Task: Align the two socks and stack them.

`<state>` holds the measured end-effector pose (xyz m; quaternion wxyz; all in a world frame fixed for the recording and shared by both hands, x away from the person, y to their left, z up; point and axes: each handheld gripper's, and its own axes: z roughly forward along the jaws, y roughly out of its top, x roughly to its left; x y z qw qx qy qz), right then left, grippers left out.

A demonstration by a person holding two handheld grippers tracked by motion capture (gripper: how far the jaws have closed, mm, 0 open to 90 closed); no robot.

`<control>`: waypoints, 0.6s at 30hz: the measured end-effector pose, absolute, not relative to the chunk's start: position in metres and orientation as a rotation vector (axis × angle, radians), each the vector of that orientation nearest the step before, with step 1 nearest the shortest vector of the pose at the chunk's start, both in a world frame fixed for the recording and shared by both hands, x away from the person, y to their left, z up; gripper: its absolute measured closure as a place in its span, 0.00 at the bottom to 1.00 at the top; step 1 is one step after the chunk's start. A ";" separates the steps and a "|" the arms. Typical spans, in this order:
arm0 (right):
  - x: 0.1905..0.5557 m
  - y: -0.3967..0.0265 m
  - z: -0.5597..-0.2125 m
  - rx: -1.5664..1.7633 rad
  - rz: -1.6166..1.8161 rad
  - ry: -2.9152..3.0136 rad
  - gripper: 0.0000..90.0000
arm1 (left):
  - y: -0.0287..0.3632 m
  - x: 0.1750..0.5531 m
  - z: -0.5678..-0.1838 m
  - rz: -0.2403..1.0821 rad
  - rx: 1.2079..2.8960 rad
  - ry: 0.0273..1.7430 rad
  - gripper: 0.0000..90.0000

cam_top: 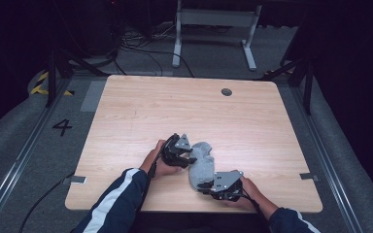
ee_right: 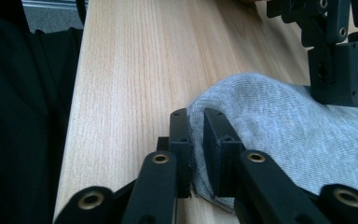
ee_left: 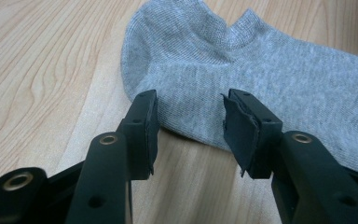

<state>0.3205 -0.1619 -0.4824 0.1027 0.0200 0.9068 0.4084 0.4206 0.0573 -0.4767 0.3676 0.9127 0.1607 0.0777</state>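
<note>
In the left gripper view, the flat grey knitted ankle sock is cut off at the right edge, so its toe end is not seen. In the right gripper view, its pinched edge is hidden between the black jaws, and the left gripper is cropped by the top edge.

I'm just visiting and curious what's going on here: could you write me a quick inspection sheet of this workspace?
Surface: light wooden table, round grommet near far edge.
Job's things: one grey sock lying flat.
Clutter: nothing seen.
Grippers: left hand-held gripper open at the sock's edge; right hand-held gripper pinching the sock's end.
Cables: black cable trailing off the table's left; more on the floor behind.
Surroundings: grey carpet, metal frame legs, floor marked 4.
</note>
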 end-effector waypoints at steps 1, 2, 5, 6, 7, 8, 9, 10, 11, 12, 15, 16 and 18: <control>0.320 -0.162 -0.482 0.059 1.205 2.676 0.93 | 0.057 0.421 -0.477 0.200 2.344 0.413 0.60; 0.321 -0.162 -0.483 0.063 1.208 2.678 0.95 | 0.058 0.421 -0.477 0.196 2.339 0.419 0.60; 0.322 -0.163 -0.482 0.079 1.217 2.681 0.96 | 0.058 0.421 -0.477 0.202 2.339 0.425 0.58; 0.322 -0.163 -0.482 0.079 1.217 2.681 0.96 | 0.058 0.421 -0.477 0.202 2.339 0.425 0.58; 0.322 -0.164 -0.482 0.084 1.217 2.686 0.97 | 0.057 0.420 -0.477 0.205 2.340 0.429 0.57; 0.322 -0.164 -0.481 0.087 1.218 2.691 0.97 | 0.057 0.420 -0.476 0.218 2.341 0.436 0.55; 0.322 -0.165 -0.481 0.088 1.217 2.692 0.97 | 0.057 0.420 -0.476 0.220 2.346 0.439 0.53; 0.321 -0.166 -0.480 0.086 1.214 2.695 0.97 | 0.057 0.420 -0.476 0.220 2.346 0.439 0.52; 0.321 -0.166 -0.479 0.082 1.214 2.697 0.97 | 0.057 0.420 -0.475 0.231 2.349 0.446 0.49; 0.320 -0.167 -0.479 0.080 1.214 2.694 0.97 | 0.057 0.419 -0.475 0.240 2.351 0.455 0.48; 0.319 -0.171 -0.474 0.072 1.235 2.691 0.97 | 0.057 0.416 -0.470 0.282 2.339 0.475 0.43; 0.319 -0.171 -0.474 0.072 1.235 2.691 0.97 | 0.057 0.416 -0.470 0.282 2.339 0.475 0.42; 0.318 -0.173 -0.471 0.073 1.241 2.683 0.97 | 0.057 0.416 -0.468 0.283 2.335 0.469 0.41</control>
